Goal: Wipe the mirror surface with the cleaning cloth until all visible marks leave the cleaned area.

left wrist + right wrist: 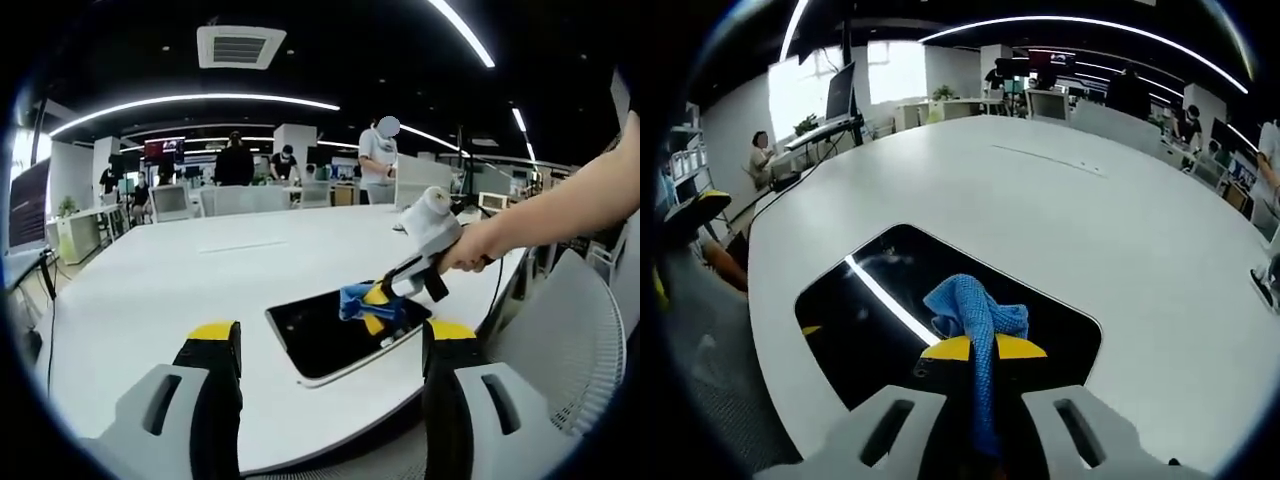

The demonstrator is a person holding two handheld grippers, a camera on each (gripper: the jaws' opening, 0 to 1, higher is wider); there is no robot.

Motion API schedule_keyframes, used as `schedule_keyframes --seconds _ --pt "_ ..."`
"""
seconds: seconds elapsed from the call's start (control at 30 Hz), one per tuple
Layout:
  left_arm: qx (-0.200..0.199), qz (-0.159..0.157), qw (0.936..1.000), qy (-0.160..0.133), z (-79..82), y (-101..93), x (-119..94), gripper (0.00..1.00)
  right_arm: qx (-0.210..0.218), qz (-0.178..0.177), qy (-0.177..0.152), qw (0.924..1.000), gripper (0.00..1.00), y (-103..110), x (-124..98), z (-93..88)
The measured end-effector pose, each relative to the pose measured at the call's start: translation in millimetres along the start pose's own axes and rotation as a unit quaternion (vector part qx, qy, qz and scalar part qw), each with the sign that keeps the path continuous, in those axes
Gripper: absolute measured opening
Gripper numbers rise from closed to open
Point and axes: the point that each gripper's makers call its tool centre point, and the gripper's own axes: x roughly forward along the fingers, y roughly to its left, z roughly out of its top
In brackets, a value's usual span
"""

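Looking at the setup, the mirror is lying flat near the edge of a big white table, dark glass reflecting the ceiling lights. The right gripper has its yellow-tipped jaws pinched together on a blue cleaning cloth, with the bunched end pressed down onto the glass. You can see it from the left gripper view too, where a hand is holding that tool over the far part of the mirror. The left gripper hangs short of the near edge of the table with its jaws spread wide and nothing between them.

What I'd worry about:

- Nothing is bracing the mirror. It sits close to the table edge, so I reckon a hard push with the cloth could skate it along the smooth top, maybe towards the drop.
- Only a strip of cloth is caught in the jaws, and the wad out front looks loose. My guess is that friction on the glass could tug it free or roll it under, and then the hard yellow tips would be dragging on the mirror instead.
- The reflected light streak makes marks hard to judge. I can see some faint smudging near it in the right gripper view, but can't tell how much of the surface is actually clean, so stopping too early seems likely.
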Motion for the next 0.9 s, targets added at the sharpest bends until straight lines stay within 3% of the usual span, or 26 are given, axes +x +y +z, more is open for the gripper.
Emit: schedule_keyframes --seconds 0.5,0.9 --pt "-0.001 -0.003 1.0000 0.002 -1.5 -0.1 0.7 0.72 0.036 0.037 0.005 0.9987 0.01 21.6 -24.1 -19.9" --pt "-0.001 -0.003 1.0000 0.001 -1.3 -0.6 0.4 0.72 -0.009 0.043 0.014 0.9989 0.01 37.0 -36.2 -30.1"
